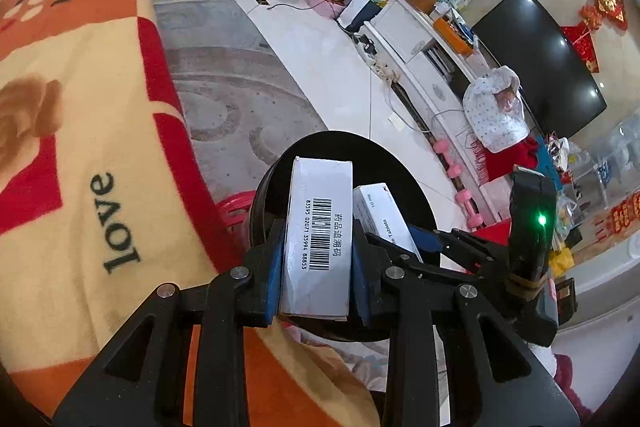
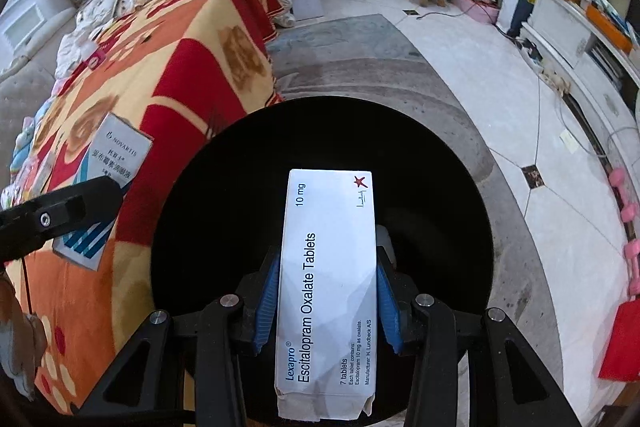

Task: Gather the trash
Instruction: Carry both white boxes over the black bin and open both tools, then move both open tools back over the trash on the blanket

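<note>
My left gripper (image 1: pixel 318 231) is shut on a white medicine box with a barcode (image 1: pixel 320 227), its blue pads pressing on both long sides. The box hangs over the near rim of a round black bin (image 1: pixel 400 171). To its right is a second white box (image 1: pixel 380 215), held by my right gripper (image 1: pixel 404 231). In the right wrist view, my right gripper (image 2: pixel 328 255) is shut on that Lexapro tablet box (image 2: pixel 328 287) directly above the bin's dark opening (image 2: pixel 420 167). The left gripper's finger (image 2: pixel 64 211) and its box (image 2: pixel 116 155) show at the left.
An orange, red and cream blanket (image 1: pixel 80 107) covers the furniture left of the bin. A grey rug (image 1: pixel 240 87) lies on the white tile floor. A white TV cabinet (image 1: pixel 420 67), a TV (image 1: pixel 540 59), pink dumbbells (image 1: pixel 452 163) and a red bag (image 2: pixel 620 339) line the right side.
</note>
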`<move>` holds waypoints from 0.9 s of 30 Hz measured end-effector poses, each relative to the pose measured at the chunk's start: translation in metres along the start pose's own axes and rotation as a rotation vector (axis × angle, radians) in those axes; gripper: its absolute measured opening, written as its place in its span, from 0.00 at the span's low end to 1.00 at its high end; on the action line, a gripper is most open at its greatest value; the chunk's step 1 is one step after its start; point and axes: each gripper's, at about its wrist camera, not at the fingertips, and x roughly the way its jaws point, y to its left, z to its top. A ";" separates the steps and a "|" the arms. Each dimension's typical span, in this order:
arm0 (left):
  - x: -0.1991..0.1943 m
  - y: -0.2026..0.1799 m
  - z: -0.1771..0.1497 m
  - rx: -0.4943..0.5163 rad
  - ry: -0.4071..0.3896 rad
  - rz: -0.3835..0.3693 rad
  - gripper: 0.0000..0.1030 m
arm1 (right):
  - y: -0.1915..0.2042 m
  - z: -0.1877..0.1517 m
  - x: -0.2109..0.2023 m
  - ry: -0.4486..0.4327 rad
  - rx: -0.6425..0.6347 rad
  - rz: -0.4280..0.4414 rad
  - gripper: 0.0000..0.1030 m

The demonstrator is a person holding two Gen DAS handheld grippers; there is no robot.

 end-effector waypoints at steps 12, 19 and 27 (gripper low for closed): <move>-0.007 -0.001 -0.003 -0.007 -0.017 0.010 0.55 | -0.013 0.001 0.003 0.005 0.088 0.025 0.45; -0.031 0.005 -0.012 0.031 -0.060 0.115 0.55 | -0.003 -0.003 -0.006 -0.016 0.076 0.049 0.45; -0.059 0.030 -0.032 0.017 -0.105 0.231 0.55 | 0.027 -0.007 -0.019 -0.041 0.034 0.066 0.45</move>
